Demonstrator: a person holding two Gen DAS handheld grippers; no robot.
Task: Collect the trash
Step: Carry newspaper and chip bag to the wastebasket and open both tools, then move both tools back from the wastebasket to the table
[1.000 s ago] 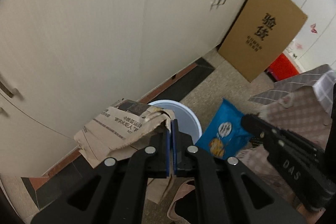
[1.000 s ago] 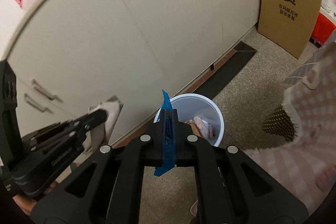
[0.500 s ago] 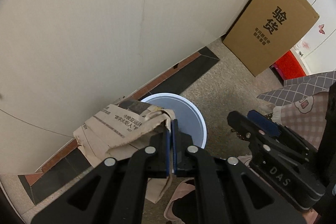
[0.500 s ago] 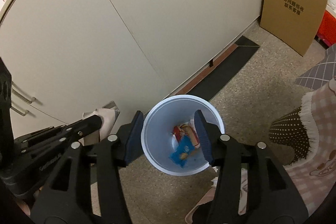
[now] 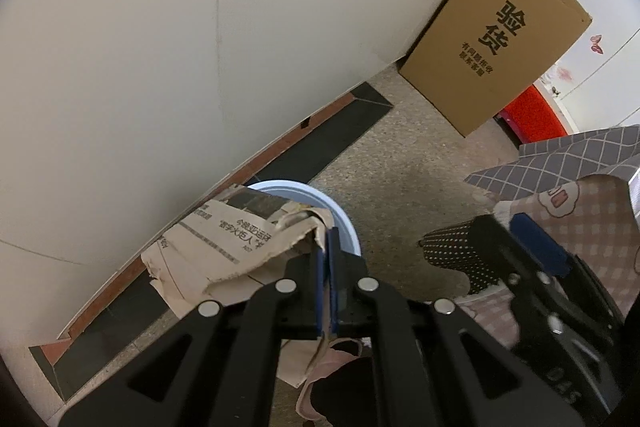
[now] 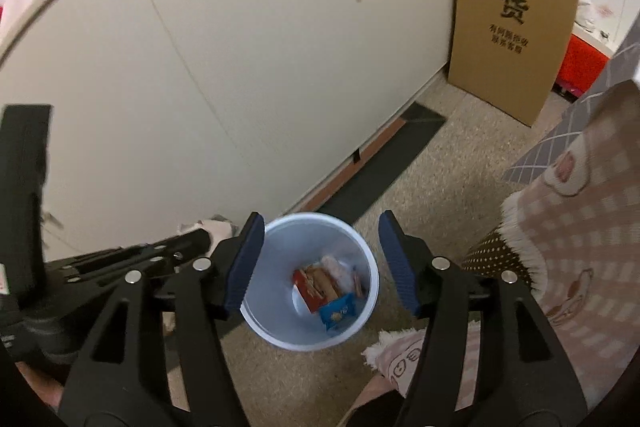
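A pale blue bin (image 6: 312, 283) stands on the floor by the cabinets. Inside lie a blue snack packet (image 6: 338, 311), a red wrapper (image 6: 316, 283) and other scraps. My right gripper (image 6: 320, 263) hangs over the bin, its jaws opening, nothing between them. My left gripper (image 5: 327, 259) is shut on a torn piece of brown printed paper (image 5: 224, 247), which hangs over the bin's (image 5: 324, 205) near rim. The left gripper also shows at the left of the right wrist view, (image 6: 188, 247), with paper at its tip. The right gripper's fingers (image 5: 536, 247) show in the left wrist view.
Cream cabinet doors (image 6: 260, 67) run behind the bin. A brown cardboard box (image 5: 496, 31) leans against them, a red object (image 5: 532, 111) beyond it. Checked pink cloth (image 6: 580, 219) and grey cloth (image 5: 568, 159) hang at the right. The floor (image 5: 400, 167) is speckled stone.
The right gripper opened and the blue snack packet dropped from it into the bin. The left gripper, still holding the paper, moved nearer the bin.
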